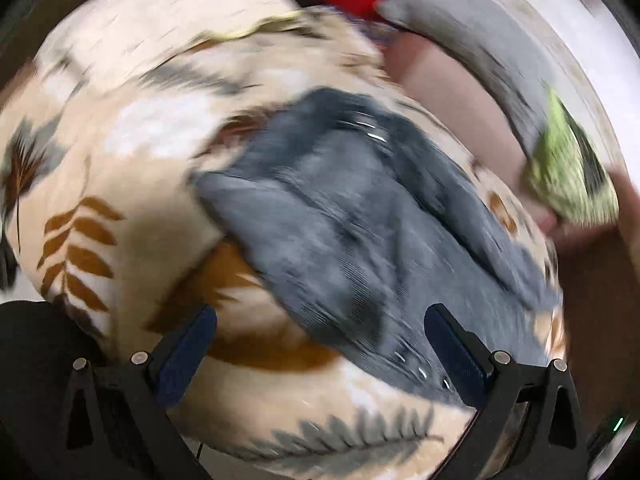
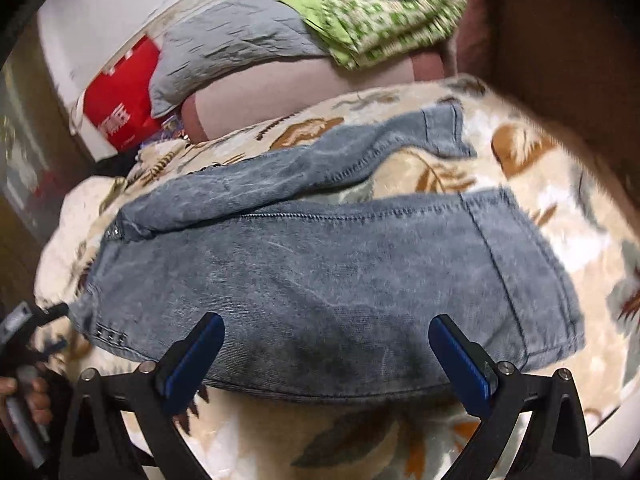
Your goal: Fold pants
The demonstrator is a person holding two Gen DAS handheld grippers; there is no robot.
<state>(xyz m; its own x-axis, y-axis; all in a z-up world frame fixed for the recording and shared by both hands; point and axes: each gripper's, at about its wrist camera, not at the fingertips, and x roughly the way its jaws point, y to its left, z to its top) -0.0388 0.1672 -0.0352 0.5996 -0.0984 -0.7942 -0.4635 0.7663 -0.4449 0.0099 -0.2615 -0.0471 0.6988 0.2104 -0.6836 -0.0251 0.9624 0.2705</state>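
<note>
Pants [image 2: 320,280] lie spread on the leaf-print blanket [image 2: 540,168], legs apart, hems toward the green cloth [image 2: 380,12]. Left gripper [image 1: 320,344] and right gripper [image 2: 326,352] both gape, empty. Denim judged heavy, limp, non-slip; take hold at waistband and hem edges.

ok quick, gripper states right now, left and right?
Left gripper: open, holding nothing, above the jeans.
Right gripper: open, holding nothing, fingers either side of the near jeans leg.
</note>
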